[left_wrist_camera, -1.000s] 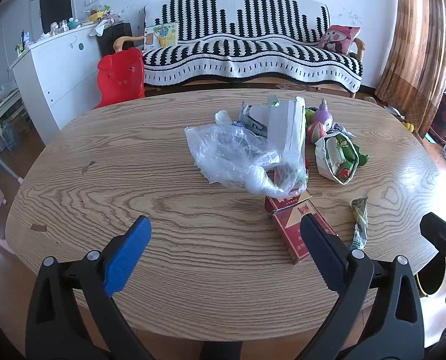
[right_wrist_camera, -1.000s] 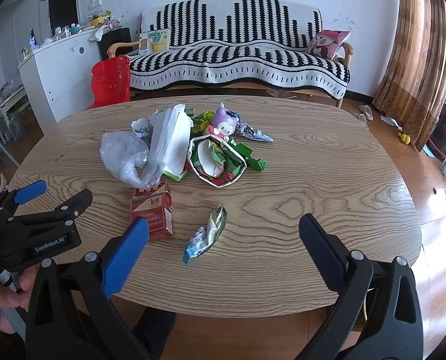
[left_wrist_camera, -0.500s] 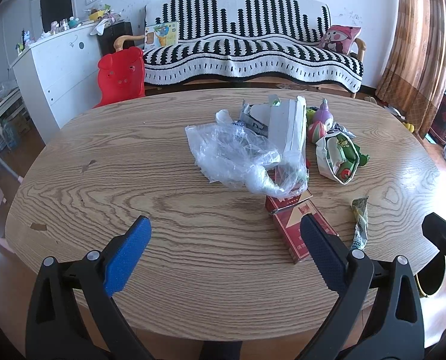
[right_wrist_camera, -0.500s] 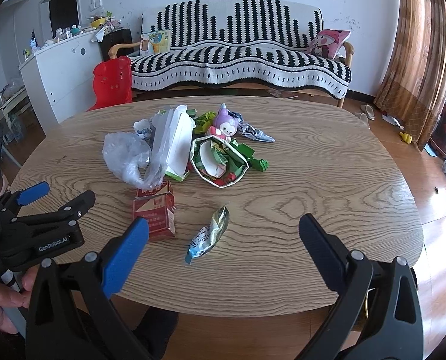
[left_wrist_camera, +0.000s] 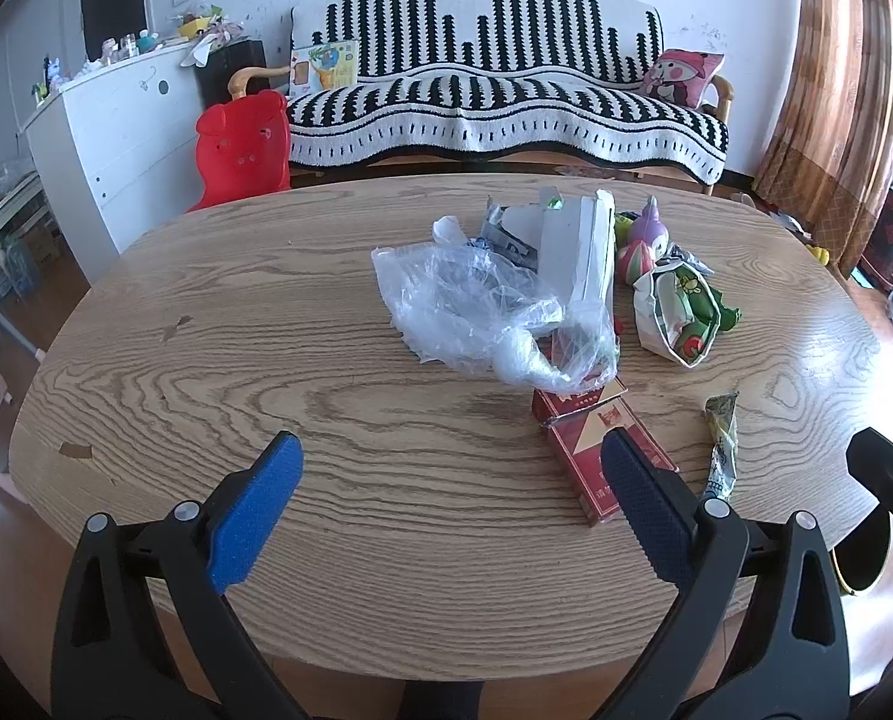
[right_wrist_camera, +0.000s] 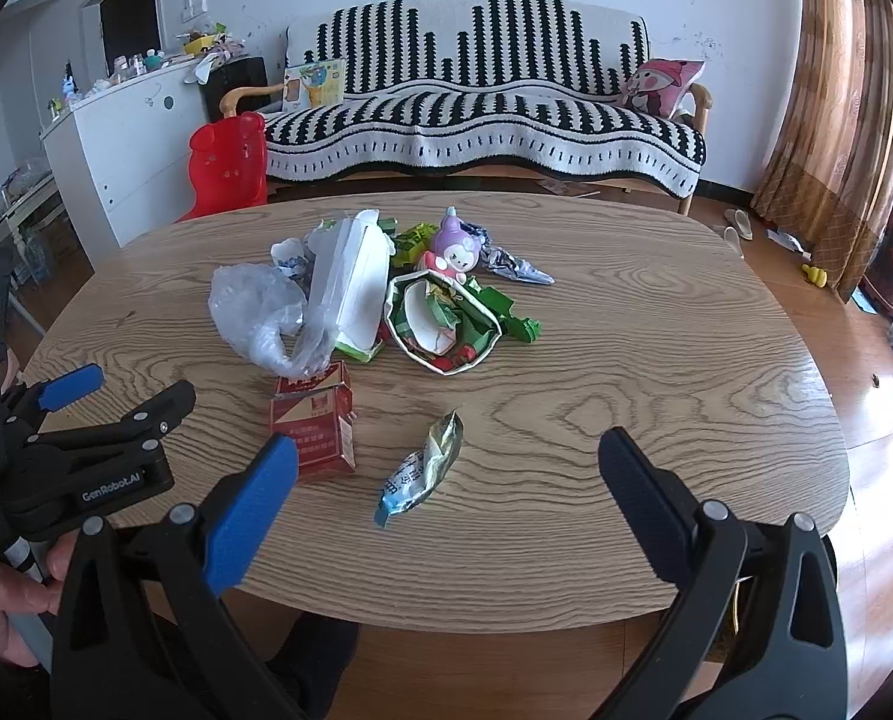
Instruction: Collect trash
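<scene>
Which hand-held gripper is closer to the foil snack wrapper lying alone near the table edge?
Right. The right hand-held gripper is open with the foil snack wrapper just ahead between its fingers. The left hand-held gripper points further left, wrapper off to its right.

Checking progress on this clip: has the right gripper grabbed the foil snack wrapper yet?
No. The right gripper is open and empty, and the foil snack wrapper lies flat on the table.

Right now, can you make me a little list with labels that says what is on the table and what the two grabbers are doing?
table: oval wooden table
nearest trash: foil wrapper, lying flat by the near edge
beside it: red carton, lying flat
pile behind: clear plastic bag, white box, crumpled paper bowl, purple toy
left gripper: open, holding nothing
right gripper: open, holding nothing, over the near edge
trash picked up: none yet
</scene>
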